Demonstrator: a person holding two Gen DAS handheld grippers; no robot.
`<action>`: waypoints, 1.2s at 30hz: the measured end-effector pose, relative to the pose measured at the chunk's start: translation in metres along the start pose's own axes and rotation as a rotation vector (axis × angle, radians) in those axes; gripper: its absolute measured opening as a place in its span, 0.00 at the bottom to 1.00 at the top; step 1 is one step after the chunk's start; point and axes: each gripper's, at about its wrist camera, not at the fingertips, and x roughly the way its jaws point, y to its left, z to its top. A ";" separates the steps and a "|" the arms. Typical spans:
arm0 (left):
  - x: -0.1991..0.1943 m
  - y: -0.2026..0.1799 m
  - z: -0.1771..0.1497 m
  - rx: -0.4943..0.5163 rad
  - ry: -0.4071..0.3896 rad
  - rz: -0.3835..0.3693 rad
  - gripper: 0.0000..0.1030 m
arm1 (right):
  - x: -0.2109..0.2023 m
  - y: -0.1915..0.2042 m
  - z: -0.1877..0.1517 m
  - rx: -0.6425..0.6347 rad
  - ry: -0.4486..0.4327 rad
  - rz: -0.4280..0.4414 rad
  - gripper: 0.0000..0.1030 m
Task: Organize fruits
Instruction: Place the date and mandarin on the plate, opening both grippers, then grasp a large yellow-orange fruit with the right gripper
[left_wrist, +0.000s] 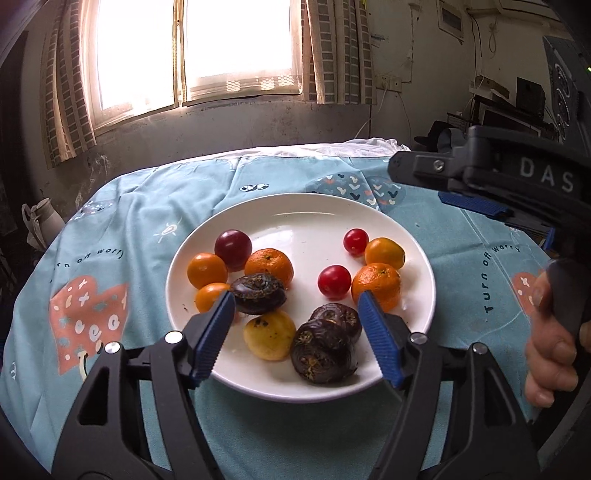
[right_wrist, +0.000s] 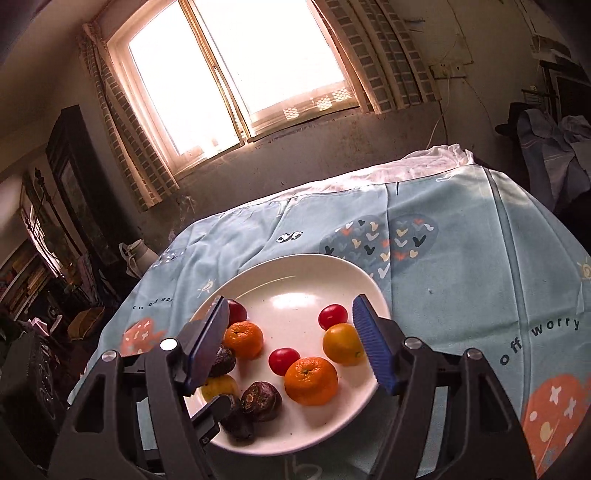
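In the left wrist view the left hand-held gripper (left_wrist: 297, 302) is hovering wide open and empty over the white plate (left_wrist: 413, 317) of fruits (left_wrist: 271, 267) on the bench (left_wrist: 147, 221), while in the right wrist view the right hand-held gripper (right_wrist: 290, 325), equally spread and empty, is partly hiding the plate's left fruits.

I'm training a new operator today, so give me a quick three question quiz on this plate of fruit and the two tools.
1. True or false: the left tool is shut on a fruit.
2. How many small red tomatoes lie on the white plate? A) one B) two C) four
3. What covers the table under the plate?

Key:
1. False; both it and the right tool are open and empty.
2. B: one farther back, one nearer.
3. A light blue printed tablecloth.
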 end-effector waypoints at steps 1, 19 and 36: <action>-0.006 0.002 -0.004 -0.004 -0.007 0.011 0.73 | -0.008 0.002 -0.001 -0.005 -0.009 0.000 0.69; -0.112 0.015 -0.082 -0.035 -0.102 0.083 0.88 | -0.092 0.018 -0.136 -0.162 0.167 0.109 0.80; -0.109 0.018 -0.083 -0.045 -0.085 0.134 0.92 | -0.063 0.067 -0.163 -0.395 0.361 0.117 0.61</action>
